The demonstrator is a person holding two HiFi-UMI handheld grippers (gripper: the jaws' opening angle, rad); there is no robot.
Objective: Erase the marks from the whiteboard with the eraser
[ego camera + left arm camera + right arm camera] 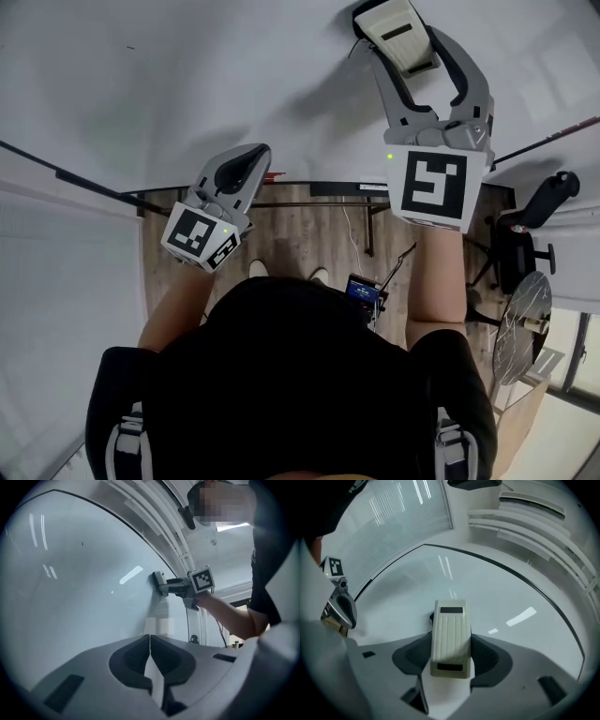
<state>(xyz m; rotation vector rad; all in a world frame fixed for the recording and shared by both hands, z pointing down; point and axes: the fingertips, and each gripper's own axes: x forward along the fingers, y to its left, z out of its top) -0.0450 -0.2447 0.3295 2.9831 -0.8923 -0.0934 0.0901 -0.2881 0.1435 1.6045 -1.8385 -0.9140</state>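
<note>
We hold the left gripper (pixel 150 644) with its jaws shut together, nothing between them, their tips near the whiteboard (pixel 70 597). On our right gripper (pixel 451 656), the jaws clamp the cream eraser (pixel 449 630), which sticks out beyond them, its far end against the whiteboard.

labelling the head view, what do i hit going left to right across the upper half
left gripper → right gripper, shut on the eraser → chair
</note>
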